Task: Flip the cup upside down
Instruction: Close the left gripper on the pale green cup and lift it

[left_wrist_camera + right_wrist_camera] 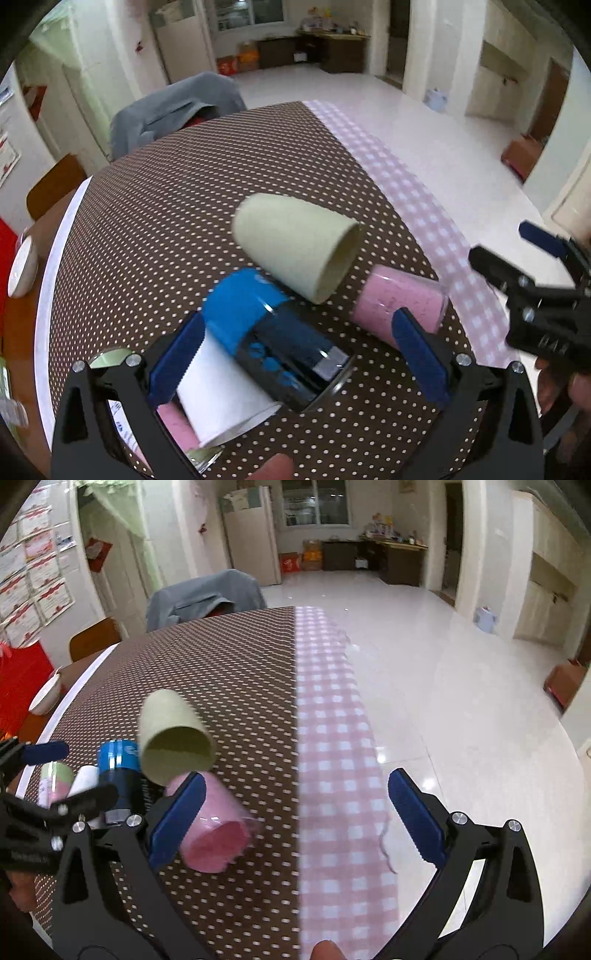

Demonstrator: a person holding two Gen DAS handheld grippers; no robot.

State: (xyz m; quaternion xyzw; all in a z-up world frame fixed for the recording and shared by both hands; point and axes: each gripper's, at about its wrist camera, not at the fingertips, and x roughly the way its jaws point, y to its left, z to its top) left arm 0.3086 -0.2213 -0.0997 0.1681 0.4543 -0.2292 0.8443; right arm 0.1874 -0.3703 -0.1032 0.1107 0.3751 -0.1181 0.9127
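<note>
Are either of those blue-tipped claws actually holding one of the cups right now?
No. Both the left claw and the right claw are wide open and hold nothing; the cream cup and pink cup lie free on the table.

Seen from the right wrist, bare bench (229,657) lies open from 11 to 1 o'clock. At 9 o'clock the green cup (173,734), pink cup (214,834) and blue bottle (120,771) crowd together.

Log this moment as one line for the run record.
left tool: open, around blue-capped dark bottle | right tool: open, empty | pale green paper cup: on its side | pink cup: on its side
</note>
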